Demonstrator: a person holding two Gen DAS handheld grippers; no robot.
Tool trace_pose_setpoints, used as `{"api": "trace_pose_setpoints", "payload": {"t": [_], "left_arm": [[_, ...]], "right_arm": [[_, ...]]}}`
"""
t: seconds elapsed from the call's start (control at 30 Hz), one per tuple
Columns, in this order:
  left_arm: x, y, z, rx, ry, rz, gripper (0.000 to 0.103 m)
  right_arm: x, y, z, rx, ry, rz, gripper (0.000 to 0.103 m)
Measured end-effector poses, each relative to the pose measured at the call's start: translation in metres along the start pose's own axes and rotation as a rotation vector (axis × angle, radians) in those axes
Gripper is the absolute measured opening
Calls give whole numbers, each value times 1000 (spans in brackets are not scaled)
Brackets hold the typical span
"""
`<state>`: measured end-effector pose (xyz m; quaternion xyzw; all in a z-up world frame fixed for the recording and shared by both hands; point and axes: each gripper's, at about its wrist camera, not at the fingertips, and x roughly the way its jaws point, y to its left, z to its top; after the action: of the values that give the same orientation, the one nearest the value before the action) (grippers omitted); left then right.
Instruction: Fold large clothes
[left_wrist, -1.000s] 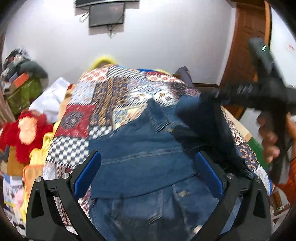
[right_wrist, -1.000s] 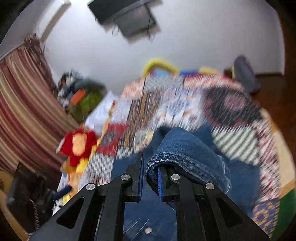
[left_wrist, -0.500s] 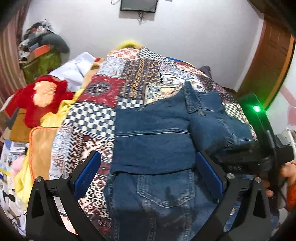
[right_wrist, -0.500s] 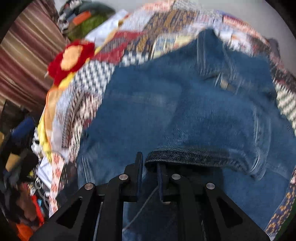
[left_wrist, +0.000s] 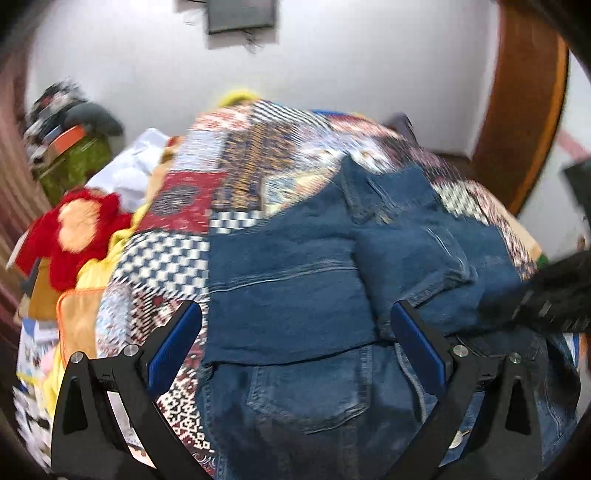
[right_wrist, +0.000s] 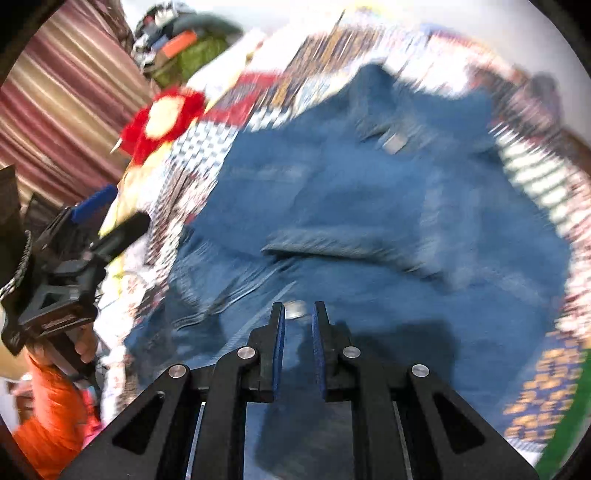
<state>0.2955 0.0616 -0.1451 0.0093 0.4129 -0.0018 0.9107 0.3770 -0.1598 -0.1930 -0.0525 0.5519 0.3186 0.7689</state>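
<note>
Blue denim jeans (left_wrist: 295, 295) lie spread on the bed, on top of a multicoloured patchwork bedspread (left_wrist: 229, 177). One leg is folded back across the seat; its dark hem edge runs roughly level across the garment. A second folded leg section (left_wrist: 417, 254) lies over it on the right side, tilted. Back pocket (left_wrist: 306, 398) shows below the fold, facing up.

Left gripper (left_wrist: 295, 343): black frame, blue pads (left_wrist: 173, 339), jaws spread wide. Nothing between them. It hangs over the near part of the jeans; whether the tips touch the cloth cannot be told. In the right wrist view the left gripper (right_wrist: 96, 206) sits at the far left edge, held in a hand (right_wrist: 83, 343), an orange sleeve (right_wrist: 51, 417) below it.

Right gripper (right_wrist: 297, 314): jaws only narrowly apart, a thin gap between the blue pads. No cloth is pinched in the gap; the denim (right_wrist: 369, 206) is seen beyond and below the tips. A pale metal rivet or button (right_wrist: 295, 308) shows just past the fingertips. This view is heavily motion-blurred. In the left wrist view, the right gripper (left_wrist: 546, 295) appears as a dark blurred shape at the right edge, over the jeans' right side.

Surroundings: red and orange plush toy (left_wrist: 74, 236) beside the bed on the left; striped maroon curtain (right_wrist: 66, 103); dark wall-mounted screen (left_wrist: 240, 14) on a white wall; brown wooden door frame (left_wrist: 528, 110) on the right.
</note>
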Motion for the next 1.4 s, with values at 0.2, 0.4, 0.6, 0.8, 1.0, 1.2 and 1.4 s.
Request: {"api": "trace_pose_setpoints", "payload": {"t": [0.2, 0.4, 0.6, 0.8, 1.0, 1.2, 1.4], "left_arm": [[50, -59, 19, 156, 128, -16, 103], [88, -117, 20, 331, 209, -31, 103], [120, -168, 10, 565, 194, 55, 103], [131, -167, 13, 621, 123, 152, 96], [127, -90, 31, 369, 158, 182, 92], [116, 6, 18, 100, 221, 150, 92], [114, 62, -19, -149, 276, 18, 94]], "right_arm": [[-49, -48, -11, 6, -136, -212, 11], [-49, -100, -25, 72, -115, -300, 11], [-14, -137, -45, 137, -31, -289, 11], [8, -145, -60, 126, -36, -280, 11], [8, -135, -71, 26, -66, -329, 11], [3, -136, -79, 38, -51, -358, 11], [4, -155, -91, 123, 5, -455, 12]]}}
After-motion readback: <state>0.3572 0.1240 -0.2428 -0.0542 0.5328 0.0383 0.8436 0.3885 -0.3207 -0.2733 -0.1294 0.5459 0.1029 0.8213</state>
